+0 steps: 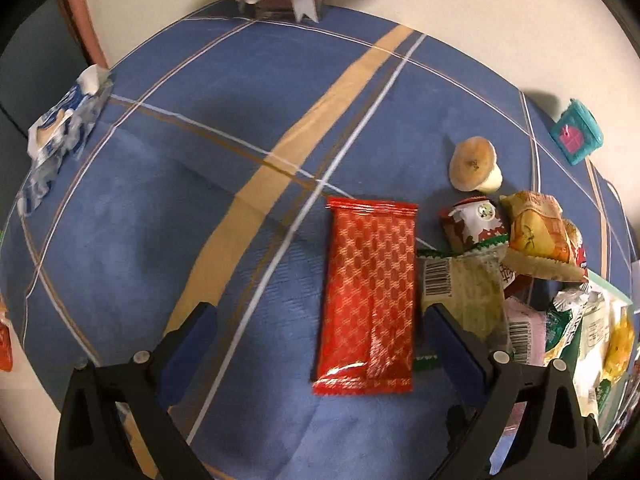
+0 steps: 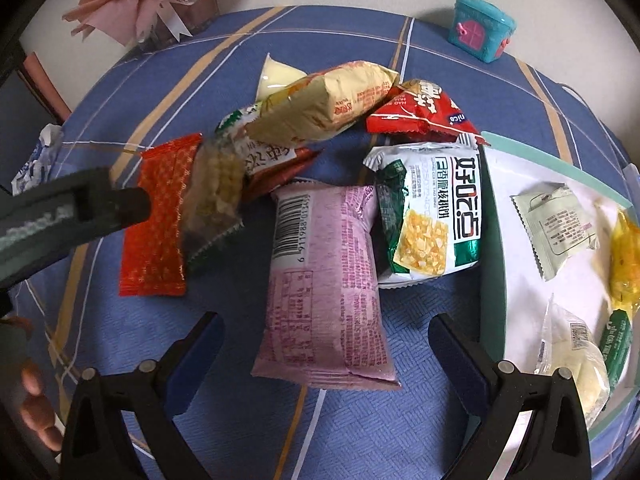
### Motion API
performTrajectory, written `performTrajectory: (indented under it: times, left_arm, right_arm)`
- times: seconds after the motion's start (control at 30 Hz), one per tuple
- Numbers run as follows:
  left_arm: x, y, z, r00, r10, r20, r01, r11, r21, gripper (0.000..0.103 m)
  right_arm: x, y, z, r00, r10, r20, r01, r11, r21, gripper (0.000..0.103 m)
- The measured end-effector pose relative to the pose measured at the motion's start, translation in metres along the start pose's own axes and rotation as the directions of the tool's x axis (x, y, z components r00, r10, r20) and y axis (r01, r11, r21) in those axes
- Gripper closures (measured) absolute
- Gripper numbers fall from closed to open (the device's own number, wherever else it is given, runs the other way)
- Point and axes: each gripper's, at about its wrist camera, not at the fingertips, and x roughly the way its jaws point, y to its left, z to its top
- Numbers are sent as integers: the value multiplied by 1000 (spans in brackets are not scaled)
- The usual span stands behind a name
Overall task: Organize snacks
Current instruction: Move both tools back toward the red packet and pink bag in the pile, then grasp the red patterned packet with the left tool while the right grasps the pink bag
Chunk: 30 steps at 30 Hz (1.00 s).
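Your left gripper (image 1: pixel 320 320) gapes wide over the red wafer packet (image 1: pixel 368 300) — flat on the blue tablecloth (image 1: pixel 160 200); your right gripper (image 2: pixel 324 332), equally spread, straddles the pink packet (image 2: pixel 328 280) beside the tray (image 2: pixel 492 240).

The clear wafer packet (image 2: pixel 216 196) is motion-blurred, and the tray (image 2: pixel 560 160) runs off the right edge.

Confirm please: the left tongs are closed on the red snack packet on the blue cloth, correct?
Not quite. In the left wrist view the left tongs are open, and the red snack packet lies flat on the blue cloth between the fingers, ungripped.
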Motion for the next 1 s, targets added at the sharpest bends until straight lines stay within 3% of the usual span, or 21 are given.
performTrajectory:
  times: [0.33,0.6,0.73,0.87,1.0]
  left_arm:
    - [21,-15,5,996,85,-5,-84,995,59,1]
    - [21,13,11,993,115,-10,-115,993,-28,1]
    - [21,16,10,996,89,-18,-90,995,-43,1]
    - [17,8,9,999,53,0,-53,999,5,1]
    - [19,-5,8,998,59,2,-59,997,52,1]
  right_arm:
    - [12,-6,12,1000,19,-9,-19,1000,6,0]
    - [10,-6,12,999,37,-1,-37,999,12,0]
    - [6,-8,13,999,54,4,-54,998,23,0]
    - [8,-10,15,998,59,3,-59,998,28,0]
    - [8,-14,16,998,66,2,-66,997,36,1]
